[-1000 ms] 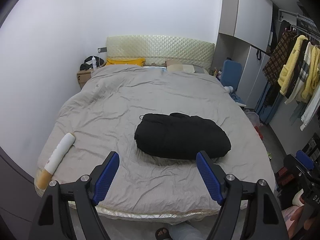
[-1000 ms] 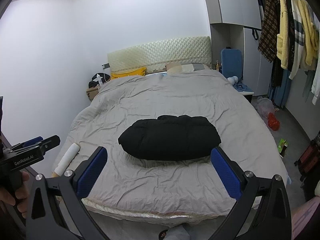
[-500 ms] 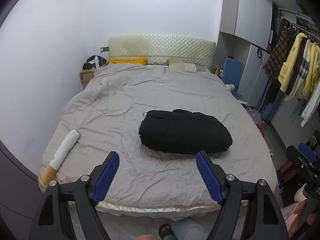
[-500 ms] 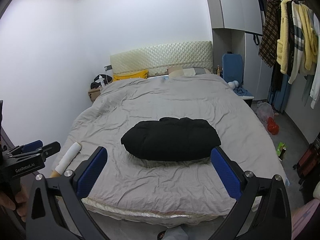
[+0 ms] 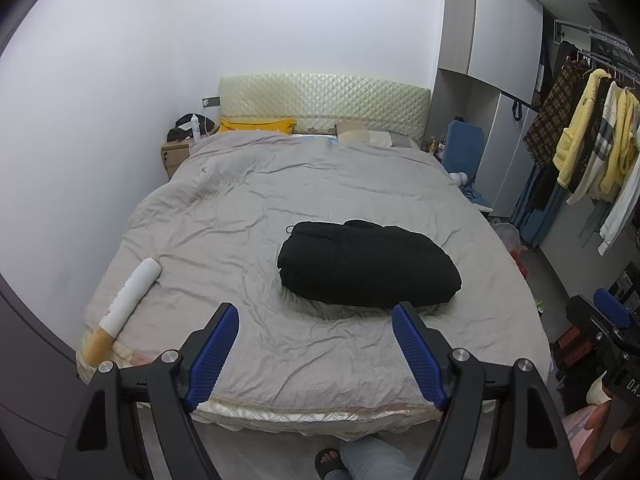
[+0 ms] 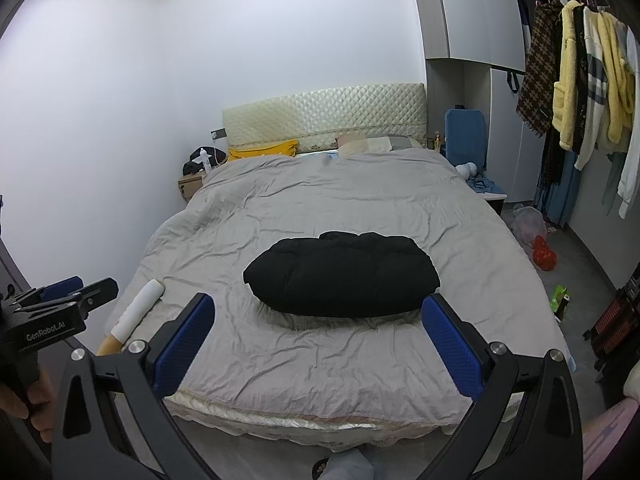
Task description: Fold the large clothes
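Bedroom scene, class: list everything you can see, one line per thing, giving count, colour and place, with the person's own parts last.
Jacket: one, black, folded, mid-bed.
Bed: one, grey cover, centre.
Roll: one, white, tan end, bed's near-left edge.
Headboard: one, cream, against wall.
Cushion: one, yellow, by headboard.
Nightstand: one, brown, left of bed.
Hanging clothes: several, yellow, white, checked, right.
Bag: one, red, floor right.
Left gripper: one, black, blue pads, open.
Right gripper: one, same colours, open.
Foot: one, in a dark sandal, below the bed's end.

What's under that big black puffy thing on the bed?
The black puffy garment lies on the wrinkled grey duvet, which shows all around it. The patch right beneath is covered, so nothing more can be seen there.
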Motion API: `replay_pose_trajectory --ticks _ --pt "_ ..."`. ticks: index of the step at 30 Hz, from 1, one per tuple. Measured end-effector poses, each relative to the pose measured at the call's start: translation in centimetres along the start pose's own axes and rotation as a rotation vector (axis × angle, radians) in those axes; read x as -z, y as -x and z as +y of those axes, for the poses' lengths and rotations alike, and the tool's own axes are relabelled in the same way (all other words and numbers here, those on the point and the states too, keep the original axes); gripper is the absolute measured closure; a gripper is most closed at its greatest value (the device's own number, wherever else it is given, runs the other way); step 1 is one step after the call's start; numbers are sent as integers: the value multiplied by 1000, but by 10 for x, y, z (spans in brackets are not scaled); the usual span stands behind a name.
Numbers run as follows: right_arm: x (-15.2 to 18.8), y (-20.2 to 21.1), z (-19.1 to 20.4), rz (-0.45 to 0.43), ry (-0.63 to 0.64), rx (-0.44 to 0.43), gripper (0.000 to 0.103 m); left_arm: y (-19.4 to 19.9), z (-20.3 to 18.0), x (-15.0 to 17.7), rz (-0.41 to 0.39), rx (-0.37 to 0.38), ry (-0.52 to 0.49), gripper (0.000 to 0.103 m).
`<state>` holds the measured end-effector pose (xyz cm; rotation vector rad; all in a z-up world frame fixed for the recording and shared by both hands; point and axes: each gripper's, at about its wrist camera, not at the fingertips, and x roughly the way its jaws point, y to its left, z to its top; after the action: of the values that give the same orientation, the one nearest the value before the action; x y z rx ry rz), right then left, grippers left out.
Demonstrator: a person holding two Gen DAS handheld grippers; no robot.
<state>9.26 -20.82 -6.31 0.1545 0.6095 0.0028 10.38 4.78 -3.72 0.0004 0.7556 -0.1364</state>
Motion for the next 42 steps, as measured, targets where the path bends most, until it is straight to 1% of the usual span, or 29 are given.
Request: replay_pose_trajectory --ticks 9,15,21,26,28,30,33,35,38,42 --pt "5 5 5 -9 5 -7 0 5 2 3 -8 -12 1 24" --pt "-3 -2 3 -9 3 -15 0 2 3 -1 -15 -15 2 24" --pt "-8 -9 2 -4 5 -15 0 -12 2 -13 -8 -11 -6 24" --pt "-9 -22 -6 23 -10 2 0 -38 -4 -20 11 -3 -15 24" --pt "-8 -32 -9 46 -18 9 0 -58 -5 -19 33 0 -21 24" --pt "-7 -43 -13 75 -22 17 0 -86 -7 -18 79 8 -22 24" --pt "-5 -62 -15 110 -6 31 0 -126 -11 -11 117 9 -20 24" --pt "-2 -82 -20 144 -18 40 0 -166 -15 -2 157 15 -22 24" --pt "4 -115 -28 182 -37 54 0 -224 -22 14 183 4 -34 24" --pt "14 -156 -34 193 -39 68 0 -324 -46 46 209 3 -60 24"
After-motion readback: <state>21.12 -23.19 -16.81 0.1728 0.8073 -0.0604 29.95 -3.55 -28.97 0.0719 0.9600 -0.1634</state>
